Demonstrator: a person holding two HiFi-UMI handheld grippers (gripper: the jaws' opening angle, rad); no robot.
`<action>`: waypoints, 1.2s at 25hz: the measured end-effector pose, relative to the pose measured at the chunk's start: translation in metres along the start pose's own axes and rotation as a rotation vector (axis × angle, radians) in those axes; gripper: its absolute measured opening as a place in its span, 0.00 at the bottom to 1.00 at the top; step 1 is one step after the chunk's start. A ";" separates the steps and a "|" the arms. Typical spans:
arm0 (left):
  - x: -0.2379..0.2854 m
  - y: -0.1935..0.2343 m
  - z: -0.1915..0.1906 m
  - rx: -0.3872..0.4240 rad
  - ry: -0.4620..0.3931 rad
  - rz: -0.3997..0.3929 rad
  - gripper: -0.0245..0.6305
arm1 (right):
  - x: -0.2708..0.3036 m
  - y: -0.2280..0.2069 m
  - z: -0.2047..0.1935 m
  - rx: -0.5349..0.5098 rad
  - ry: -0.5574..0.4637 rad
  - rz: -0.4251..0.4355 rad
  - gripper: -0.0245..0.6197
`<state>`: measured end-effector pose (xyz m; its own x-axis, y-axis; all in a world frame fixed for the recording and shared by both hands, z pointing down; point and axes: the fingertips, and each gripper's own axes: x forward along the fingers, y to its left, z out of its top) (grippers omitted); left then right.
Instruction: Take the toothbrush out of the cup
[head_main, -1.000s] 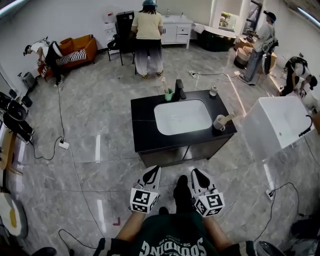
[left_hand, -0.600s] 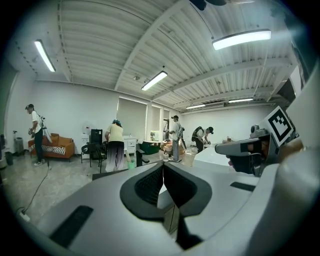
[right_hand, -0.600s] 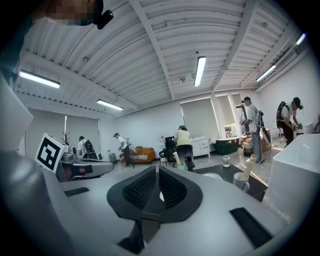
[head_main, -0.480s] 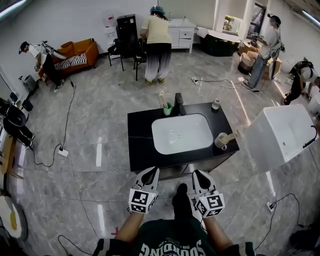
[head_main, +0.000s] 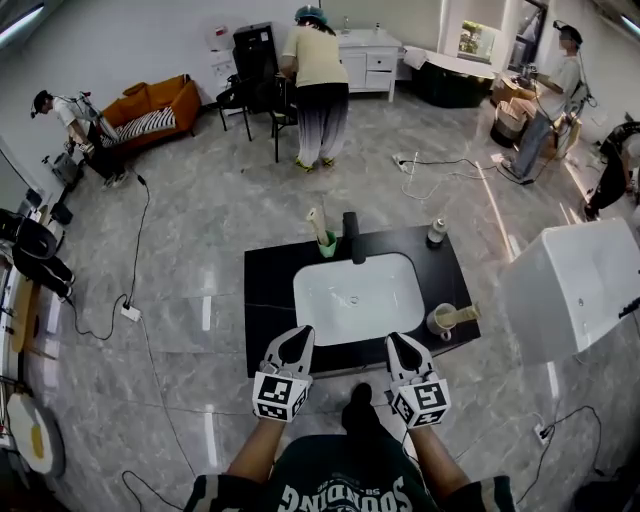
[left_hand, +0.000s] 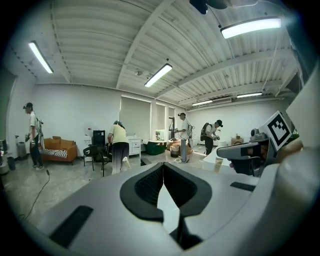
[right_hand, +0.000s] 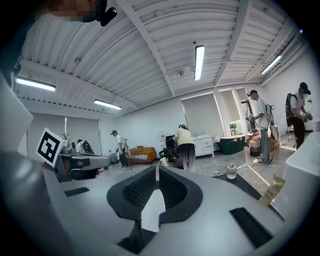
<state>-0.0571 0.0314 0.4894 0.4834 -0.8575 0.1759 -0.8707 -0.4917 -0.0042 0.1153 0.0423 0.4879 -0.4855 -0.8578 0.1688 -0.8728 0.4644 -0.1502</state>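
Note:
A black vanity counter (head_main: 268, 300) with a white sink (head_main: 358, 298) stands just ahead of me. At its back edge, left of the black faucet (head_main: 351, 237), is a green cup (head_main: 327, 246) with a pale stick-like item (head_main: 316, 224) standing in it. A beige cup (head_main: 439, 321) at the front right corner holds a tan item (head_main: 465, 314) that leans out to the right. My left gripper (head_main: 299, 336) and right gripper (head_main: 398, 340) hover side by side at the counter's near edge, both shut and empty, jaw tips meeting in the gripper views.
A small bottle (head_main: 436, 232) stands at the counter's back right. A white tub (head_main: 580, 285) stands close on the right. Cables and a power strip (head_main: 128, 313) lie on the floor. Several people stand farther back, one near a black chair (head_main: 262, 95); an orange sofa (head_main: 165, 100) is far left.
The counter has come nearer in the head view. Both grippers, a second ago over bare floor short of it, now reach its near edge. Both stayed shut.

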 end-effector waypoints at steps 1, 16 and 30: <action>0.010 0.002 0.002 -0.010 0.002 0.005 0.06 | 0.007 -0.009 0.002 0.003 0.003 0.006 0.10; 0.104 0.015 -0.004 -0.030 0.079 0.054 0.06 | 0.062 -0.088 0.001 0.043 0.045 0.060 0.10; 0.159 0.053 -0.009 -0.035 0.069 -0.028 0.06 | 0.113 -0.094 0.019 0.015 0.045 0.064 0.10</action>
<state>-0.0270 -0.1296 0.5261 0.5010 -0.8308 0.2425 -0.8604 -0.5084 0.0357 0.1434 -0.1021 0.5020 -0.5420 -0.8158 0.2018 -0.8394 0.5140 -0.1767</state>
